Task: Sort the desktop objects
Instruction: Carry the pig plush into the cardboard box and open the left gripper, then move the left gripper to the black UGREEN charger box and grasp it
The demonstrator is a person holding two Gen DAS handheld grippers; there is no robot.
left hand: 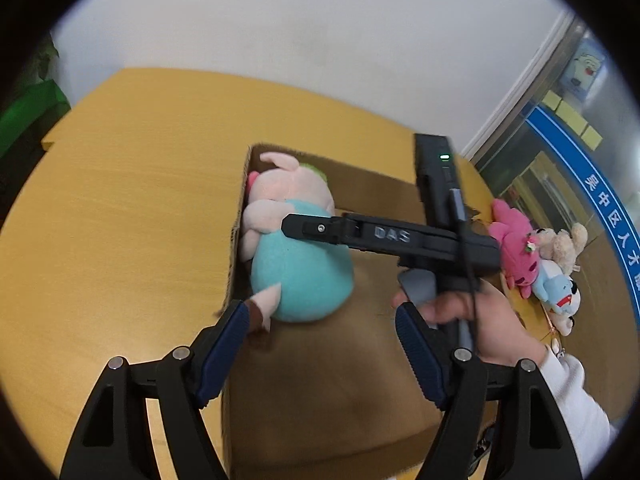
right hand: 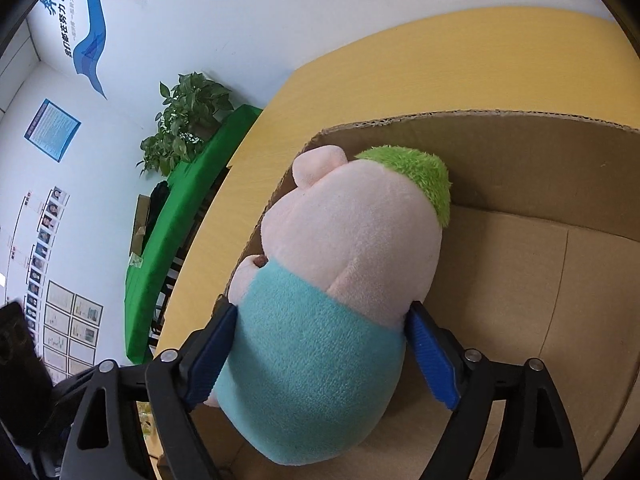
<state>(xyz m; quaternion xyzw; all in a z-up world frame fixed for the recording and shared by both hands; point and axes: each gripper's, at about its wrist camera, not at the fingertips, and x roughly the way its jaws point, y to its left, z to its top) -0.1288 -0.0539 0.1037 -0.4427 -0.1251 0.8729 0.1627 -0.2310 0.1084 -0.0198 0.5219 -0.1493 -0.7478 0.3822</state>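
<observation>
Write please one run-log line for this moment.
right gripper: shut on pig plush | plush: over cardboard box | left gripper: open | other plush toys: on table

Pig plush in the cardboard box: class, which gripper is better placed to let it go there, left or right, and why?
Right. The right gripper has its fingers around the pig plush inside the cardboard box. The left gripper is open, holding nothing.

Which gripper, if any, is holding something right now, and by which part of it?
The right gripper holds the pig plush by its turquoise body, over the cardboard box. The left gripper is open and holds nothing.
</observation>
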